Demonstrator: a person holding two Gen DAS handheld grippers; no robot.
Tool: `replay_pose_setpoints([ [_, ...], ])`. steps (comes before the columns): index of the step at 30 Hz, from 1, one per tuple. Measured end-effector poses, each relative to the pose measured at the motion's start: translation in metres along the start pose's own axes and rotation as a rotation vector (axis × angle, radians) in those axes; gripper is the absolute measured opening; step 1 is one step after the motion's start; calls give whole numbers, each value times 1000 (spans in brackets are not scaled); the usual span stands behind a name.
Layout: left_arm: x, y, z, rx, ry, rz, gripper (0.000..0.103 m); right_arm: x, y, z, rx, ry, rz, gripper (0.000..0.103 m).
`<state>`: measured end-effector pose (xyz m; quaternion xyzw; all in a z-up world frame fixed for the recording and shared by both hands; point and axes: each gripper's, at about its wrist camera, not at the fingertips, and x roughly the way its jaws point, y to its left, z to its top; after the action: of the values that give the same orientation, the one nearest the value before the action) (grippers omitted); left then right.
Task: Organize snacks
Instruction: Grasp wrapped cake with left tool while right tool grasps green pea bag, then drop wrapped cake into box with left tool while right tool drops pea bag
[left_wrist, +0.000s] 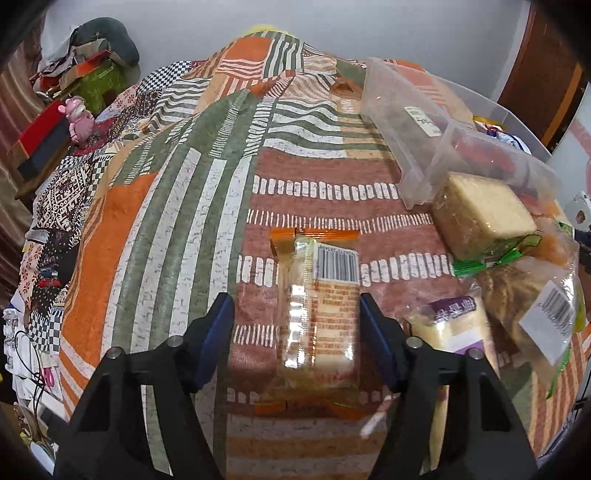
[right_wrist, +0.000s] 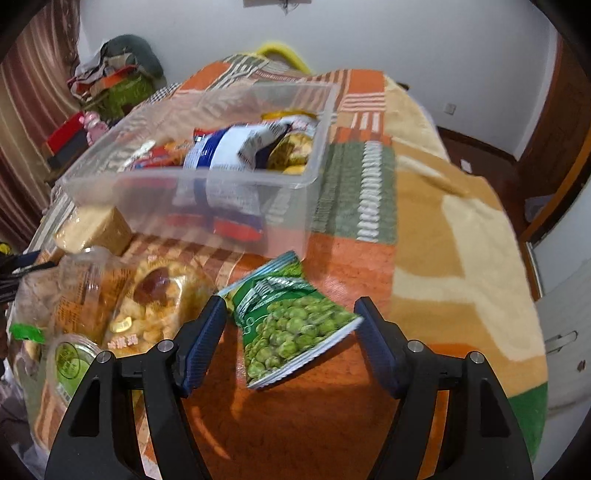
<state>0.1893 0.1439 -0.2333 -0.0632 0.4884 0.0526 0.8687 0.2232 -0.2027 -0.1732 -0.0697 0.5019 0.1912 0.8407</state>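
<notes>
Snacks lie between spread jaws: orange-edged clear cake packet (left_wrist: 319, 317) lengthwise within left hand-held gripper (left_wrist: 297, 339), green pea bag (right_wrist: 291, 325) slantwise within right hand-held gripper (right_wrist: 290, 341), neither gripped.

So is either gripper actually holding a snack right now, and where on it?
Neither. The left gripper straddles the orange-edged cake packet; the right gripper straddles the green pea bag.

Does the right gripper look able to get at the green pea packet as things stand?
Probably yes: the right gripper has its fingers spread either side of the green pea packet, which lies flat on the blanket with nothing covering it.
</notes>
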Motion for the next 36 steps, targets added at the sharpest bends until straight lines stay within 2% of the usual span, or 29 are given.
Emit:
replay_pose_setpoints([
  [2,0,-1,-1,3,-11,2,61,3,1,-2,-5,1,-7,65],
  [4,0,-1,-1,9,-18,2,54,0,2,-2,-9,-5,-7,55],
  [5,0,-1,-1,11,-21,0,44,0,1,-3,-9,-7,-5,47],
  [6,0,-2,-1,13,-23,0,37,-1,0,-3,-8,-7,-3,44],
  [8,-1,-1,-1,15,-25,4,35,-2,0,-3,-8,-12,-3,34],
  [9,-1,-1,-1,14,-25,1,35,-3,0,-4,-7,-15,-4,32],
  [15,-13,-5,-1,19,-44,-10,34,-12,2,-6,-6,-49,-15,30],
  [22,-44,-15,10,34,-115,-23,34,-42,1,-6,-1,-106,-12,30],
  [31,-84,-43,39,67,-223,-71,34,-86,1,10,7,-231,-20,30],
  [36,-89,-65,53,99,-252,-101,34,-92,4,22,11,-280,-16,30],
])
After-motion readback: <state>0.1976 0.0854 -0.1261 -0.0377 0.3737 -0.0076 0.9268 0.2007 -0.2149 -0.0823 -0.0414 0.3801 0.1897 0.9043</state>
